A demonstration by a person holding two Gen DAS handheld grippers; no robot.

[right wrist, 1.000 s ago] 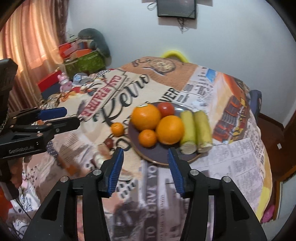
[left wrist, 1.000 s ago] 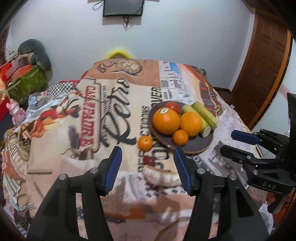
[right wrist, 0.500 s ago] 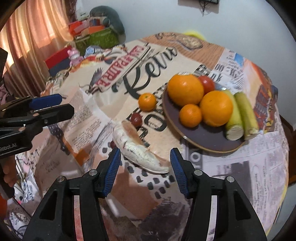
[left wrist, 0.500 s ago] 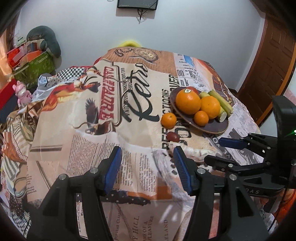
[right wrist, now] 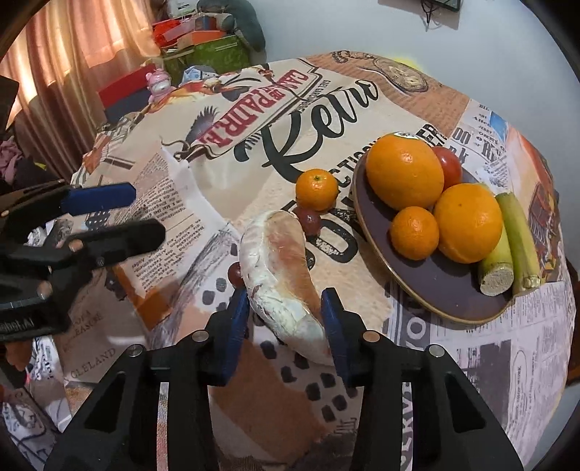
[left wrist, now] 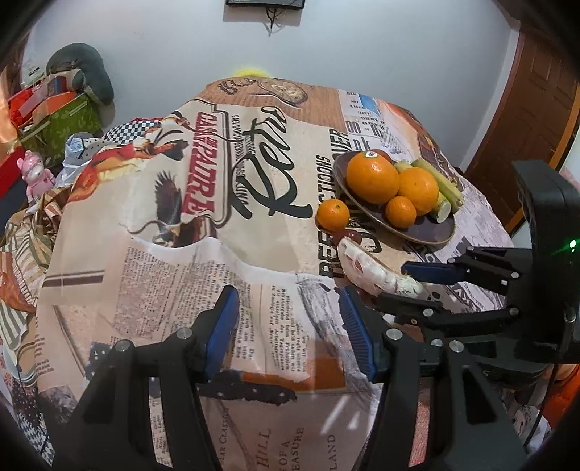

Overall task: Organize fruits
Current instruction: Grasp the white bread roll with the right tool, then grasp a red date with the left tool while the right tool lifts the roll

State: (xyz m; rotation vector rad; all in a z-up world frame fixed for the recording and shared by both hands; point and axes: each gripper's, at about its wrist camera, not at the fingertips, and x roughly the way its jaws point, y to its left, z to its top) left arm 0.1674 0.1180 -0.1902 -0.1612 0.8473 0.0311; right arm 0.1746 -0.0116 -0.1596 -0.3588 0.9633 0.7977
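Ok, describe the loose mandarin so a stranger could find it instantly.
Find the dark round plate piled with fruit on the newspaper-print tablecloth. Just off its left rim sits the small mandarin, directly on the cloth. It is the only orange fruit not on the plate.

Home living room: curtains (right wrist: 61,54), wall-mounted television (left wrist: 264,3), wooden door (left wrist: 525,108).

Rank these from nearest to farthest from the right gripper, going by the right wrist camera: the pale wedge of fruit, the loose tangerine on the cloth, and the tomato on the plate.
1. Pale wedge of fruit: between the right gripper's fingers.
2. Loose tangerine: on the cloth, beyond the wedge, left of the plate.
3. Tomato: at the plate's far side, behind the big orange.
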